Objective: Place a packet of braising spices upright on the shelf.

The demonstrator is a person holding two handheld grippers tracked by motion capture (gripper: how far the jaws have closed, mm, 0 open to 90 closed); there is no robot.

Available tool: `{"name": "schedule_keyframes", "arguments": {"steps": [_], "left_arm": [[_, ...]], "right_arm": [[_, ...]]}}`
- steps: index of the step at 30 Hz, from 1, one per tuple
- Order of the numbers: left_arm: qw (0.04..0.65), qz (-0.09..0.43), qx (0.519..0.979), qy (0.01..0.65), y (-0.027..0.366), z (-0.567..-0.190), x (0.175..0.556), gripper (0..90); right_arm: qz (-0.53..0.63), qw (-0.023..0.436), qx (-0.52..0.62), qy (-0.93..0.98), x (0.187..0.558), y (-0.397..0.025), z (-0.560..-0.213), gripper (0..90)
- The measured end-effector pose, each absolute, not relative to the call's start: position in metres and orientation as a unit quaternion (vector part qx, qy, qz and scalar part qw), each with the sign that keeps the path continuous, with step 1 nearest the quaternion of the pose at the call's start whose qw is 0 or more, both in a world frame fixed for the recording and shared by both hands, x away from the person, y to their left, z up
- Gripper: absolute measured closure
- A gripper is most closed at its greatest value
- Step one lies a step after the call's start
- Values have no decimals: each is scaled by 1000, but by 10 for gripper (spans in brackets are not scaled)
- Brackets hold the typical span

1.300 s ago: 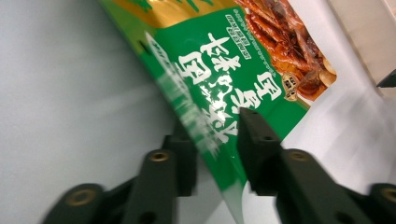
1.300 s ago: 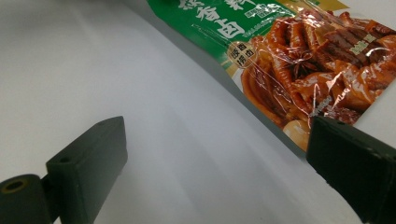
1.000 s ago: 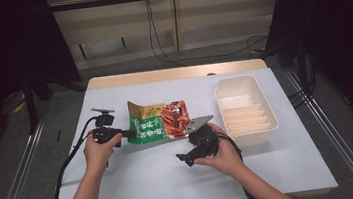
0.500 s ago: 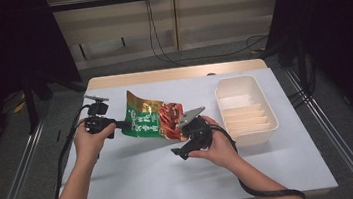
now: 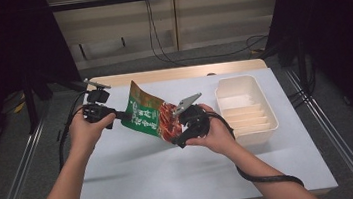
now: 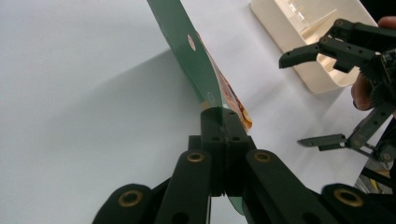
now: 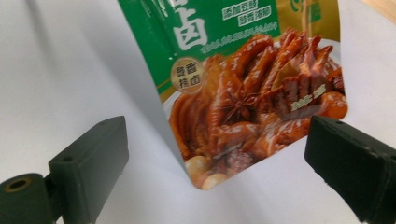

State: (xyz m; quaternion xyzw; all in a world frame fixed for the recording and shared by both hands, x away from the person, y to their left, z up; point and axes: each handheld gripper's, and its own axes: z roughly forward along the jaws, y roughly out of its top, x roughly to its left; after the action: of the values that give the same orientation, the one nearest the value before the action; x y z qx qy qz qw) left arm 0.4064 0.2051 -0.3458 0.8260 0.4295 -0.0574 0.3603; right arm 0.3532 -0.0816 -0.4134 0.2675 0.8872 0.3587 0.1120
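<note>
A: Green and red, glossy foil: that is the snack packet (image 5: 149, 116) we have in the air above the white table (image 5: 138, 179), tilted with one corner up and the meat picture at its lower end.

B: We see it higher than a second ago, when it lay nearly flat on the table between our hands. Half a second ago it was already rising; now it stands steeper and its shadow falls on the cloth below.

A: Our left gripper (image 6: 219, 122) has its jaws pressed together on the packet's green edge, just below a small punched hole. In the high view the same left gripper (image 5: 118, 117) meets the packet's left side.

B: Our right gripper (image 7: 215, 154) is spread wide, one jaw on each side of the packet's lower corner, touching neither side as far as we can tell. In the high view that right gripper (image 5: 183, 124) sits just at the packet's red end; earlier it lay lower and more to the right.

A: Beyond it, to the right, the cream bin (image 5: 265, 100) stands where it stood before, apart from the packet.

B: Its floor shows ribbed steps and a paler patch at the far end; we cannot tell whether anything lies inside.
</note>
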Motion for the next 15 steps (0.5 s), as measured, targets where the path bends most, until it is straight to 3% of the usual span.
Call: {"name": "schedule_keyframes", "arguments": {"steps": [15], "left_arm": [[330, -51, 862, 382, 181, -314, 404, 900]], "right_arm": [[351, 125, 264, 890, 373, -94, -394, 58]]}}
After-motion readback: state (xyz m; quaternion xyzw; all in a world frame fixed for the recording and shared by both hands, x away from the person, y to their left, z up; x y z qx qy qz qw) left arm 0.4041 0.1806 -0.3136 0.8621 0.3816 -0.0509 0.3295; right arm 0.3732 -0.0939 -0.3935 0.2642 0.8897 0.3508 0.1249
